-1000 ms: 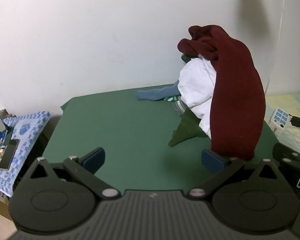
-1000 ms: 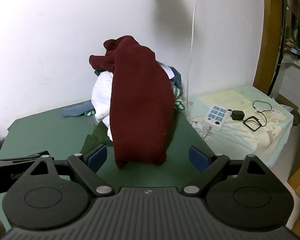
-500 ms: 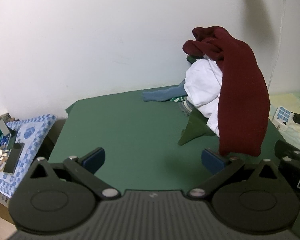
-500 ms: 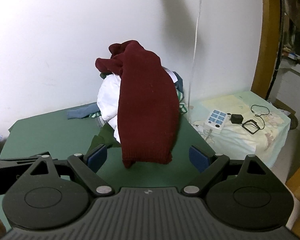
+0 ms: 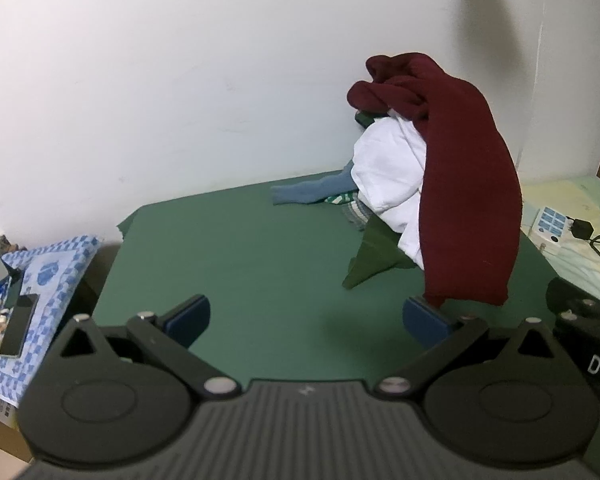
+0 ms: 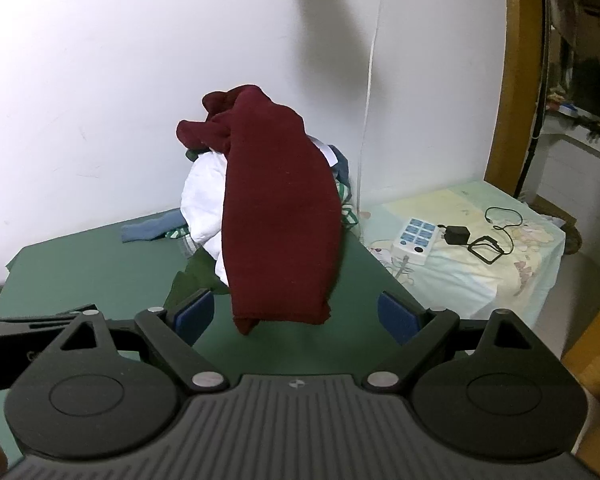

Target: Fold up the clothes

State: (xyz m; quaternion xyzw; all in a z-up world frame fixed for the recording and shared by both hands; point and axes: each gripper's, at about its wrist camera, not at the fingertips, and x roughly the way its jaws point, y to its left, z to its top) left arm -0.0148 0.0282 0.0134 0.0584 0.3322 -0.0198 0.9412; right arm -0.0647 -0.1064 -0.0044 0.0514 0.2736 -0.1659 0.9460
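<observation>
Both grippers are empty as I look along them: my left gripper has its blue pads spread wide over bare green cloth, and my right gripper stands just as wide, with the hem of the maroon garment showing between its pads but beyond them, not touched. In the left view the right gripper's black body shows at the right edge, so the two hang side by side.

That maroon garment is a thick knit. Its top is bunched on the peak of the pile of clothes, and the rest drapes down the front in one long smooth panel, its lower hem hanging close to the surface. Under it I see a crumpled white garment, a blue-grey sleeve trailing out to the left, a bit of green-and-white stripe, and a dark green piece spilling forward to a point. The pile sits at the far right corner of the green surface, against the white wall.

Everything nearer and to the left on the surface is smooth green cloth. Off its left edge lies a blue-and-white checked cloth with a dark phone on it. Off the right edge, a pale printed sheet carries a white power strip and a black adapter with its cord. A wooden door frame rises at the far right.
</observation>
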